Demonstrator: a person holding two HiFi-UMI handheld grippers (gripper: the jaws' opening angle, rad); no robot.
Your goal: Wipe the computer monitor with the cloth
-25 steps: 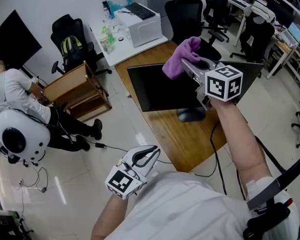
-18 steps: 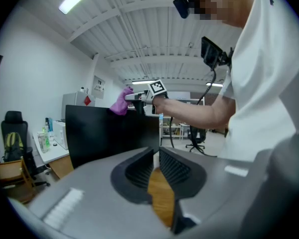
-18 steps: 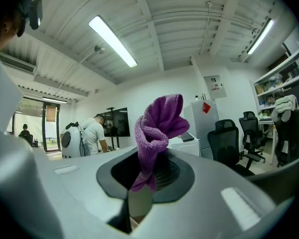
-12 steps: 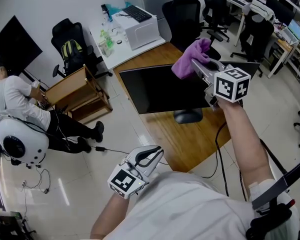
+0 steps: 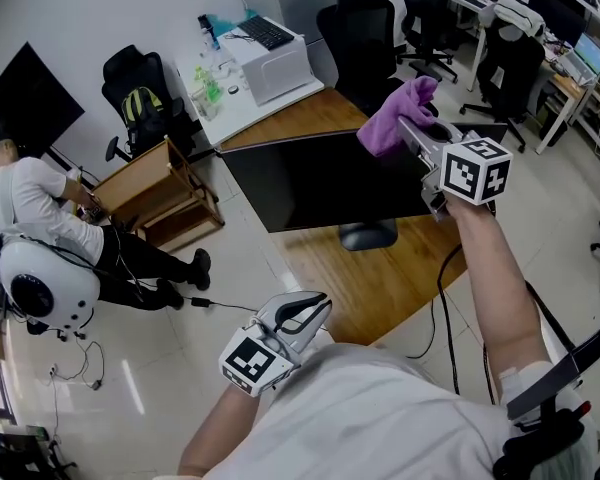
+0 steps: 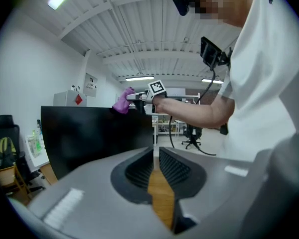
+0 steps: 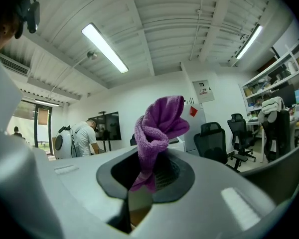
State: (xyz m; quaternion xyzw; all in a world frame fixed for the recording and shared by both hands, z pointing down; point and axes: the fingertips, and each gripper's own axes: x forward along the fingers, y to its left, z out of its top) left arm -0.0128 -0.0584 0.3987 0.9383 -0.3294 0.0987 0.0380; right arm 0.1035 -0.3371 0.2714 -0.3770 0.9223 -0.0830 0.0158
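The right gripper (image 5: 408,126) is clamped on a bunched purple cloth (image 5: 392,116), held at the top edge of the black monitor (image 5: 315,180), towards its right end; contact cannot be judged. The monitor stands on a wooden desk (image 5: 380,286). The left gripper (image 5: 308,310) hangs low near the person's torso, well away from the monitor, jaws nearly together on nothing. A black office chair (image 5: 358,30) stands behind the desk.
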